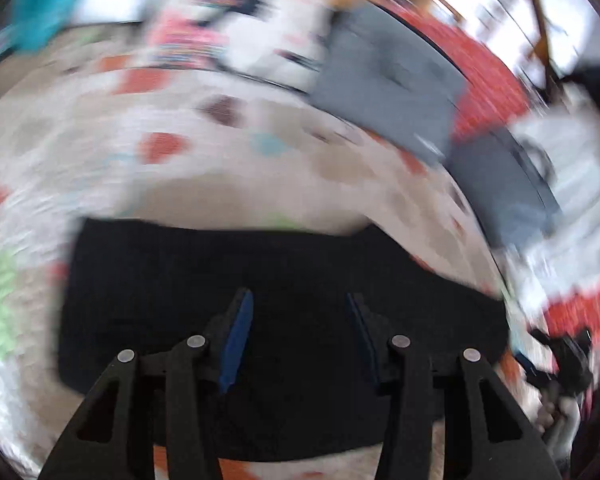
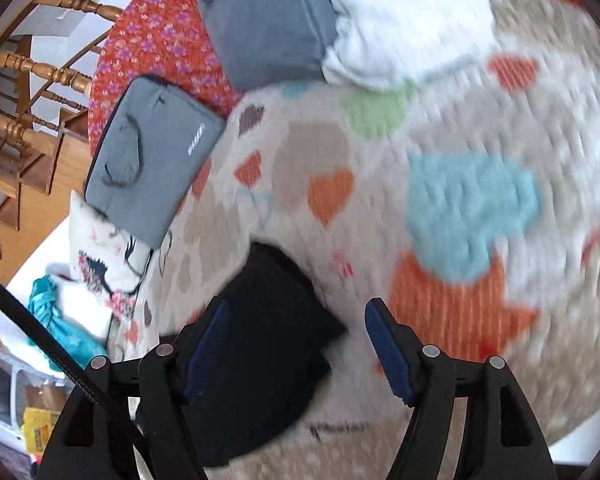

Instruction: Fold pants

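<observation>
Black pants (image 1: 260, 320) lower centre of frame, folded into compact pad on patterned blanket (image 1: 180, 184). Likely soft, light, limp; pinch folded edge. Left gripper (image 1: 300, 308) and right gripper (image 2: 296, 316): jaws spread, holding nothing.

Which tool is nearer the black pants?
Left, though only slightly. The left tool hangs open directly over the black pants; the right tool is open beside their edge, mostly over the blanket.

Black pants (image 1: 260, 280) on heart-patterned blanket (image 2: 460, 128).
</observation>
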`<state>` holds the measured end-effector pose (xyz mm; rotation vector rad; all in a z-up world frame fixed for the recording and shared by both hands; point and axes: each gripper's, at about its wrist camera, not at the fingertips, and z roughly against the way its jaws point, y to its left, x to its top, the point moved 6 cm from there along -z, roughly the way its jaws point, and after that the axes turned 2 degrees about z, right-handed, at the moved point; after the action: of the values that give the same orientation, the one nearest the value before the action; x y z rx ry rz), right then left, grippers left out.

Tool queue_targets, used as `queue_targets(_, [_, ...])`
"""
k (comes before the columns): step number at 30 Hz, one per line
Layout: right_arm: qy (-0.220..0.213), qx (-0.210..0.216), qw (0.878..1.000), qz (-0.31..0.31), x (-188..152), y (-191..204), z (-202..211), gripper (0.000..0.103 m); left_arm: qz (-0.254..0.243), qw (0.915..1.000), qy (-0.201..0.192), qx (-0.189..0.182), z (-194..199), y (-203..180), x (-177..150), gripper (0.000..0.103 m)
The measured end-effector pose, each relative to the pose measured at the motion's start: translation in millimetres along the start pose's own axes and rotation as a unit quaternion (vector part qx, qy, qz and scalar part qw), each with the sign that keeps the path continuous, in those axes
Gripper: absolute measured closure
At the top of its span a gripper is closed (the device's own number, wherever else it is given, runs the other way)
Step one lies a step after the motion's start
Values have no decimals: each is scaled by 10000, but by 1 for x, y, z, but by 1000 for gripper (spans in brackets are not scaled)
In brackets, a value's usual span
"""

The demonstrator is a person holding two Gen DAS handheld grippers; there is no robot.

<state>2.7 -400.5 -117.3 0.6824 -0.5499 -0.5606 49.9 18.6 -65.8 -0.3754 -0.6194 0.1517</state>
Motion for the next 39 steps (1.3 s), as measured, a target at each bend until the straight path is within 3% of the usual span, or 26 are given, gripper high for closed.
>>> queue_targets(3, [414,258,9986,-199,-24,-6,-17,28,-690,9966,425,-156,-27,-66,-2,56])
queue_targets(7, [596,364,9975,-63,-37,6,-33,26,-1335,9830,1015,-746,-72,-163,-1,56])
queue_targets(13, [408,186,9985,312,-39,23,-49,25,-2283,9595,1518,-643,-144,-270,-5,56])
queue_targets(17, [355,149,9978,547,-41,30,-52,23,-2416,9510,1855,-533,-193,-307,-5,56])
queue_targets(20, [355,204,9976,563,-40,30,-54,23,-2628,9372,2241,-493,-224,-323,-19,56])
queue_targets(24, [351,289,9975,544,-34,32,-59,23,-3288,9054,2638,-503,-246,-337,-50,56])
queue_targets(26, [321,188,9967,715,-32,36,-63,30,-3708,8876,2709,-357,-250,-340,-65,57])
queue_targets(28, [294,126,9954,903,-30,41,-65,35,-3939,8806,2618,-283,-247,-340,-66,75])
queue_targets(30, [263,48,9943,1034,-27,45,-68,60,-3751,8878,2629,-442,-241,-336,-60,83])
queue_targets(32, [363,328,9952,846,-24,47,-71,70,-3497,9003,2507,-654,-228,-329,-48,84])
queue_targets(39, [360,819,9886,1207,-33,95,-73,77,-2428,9401,2063,-1214,-172,-279,-10,85])
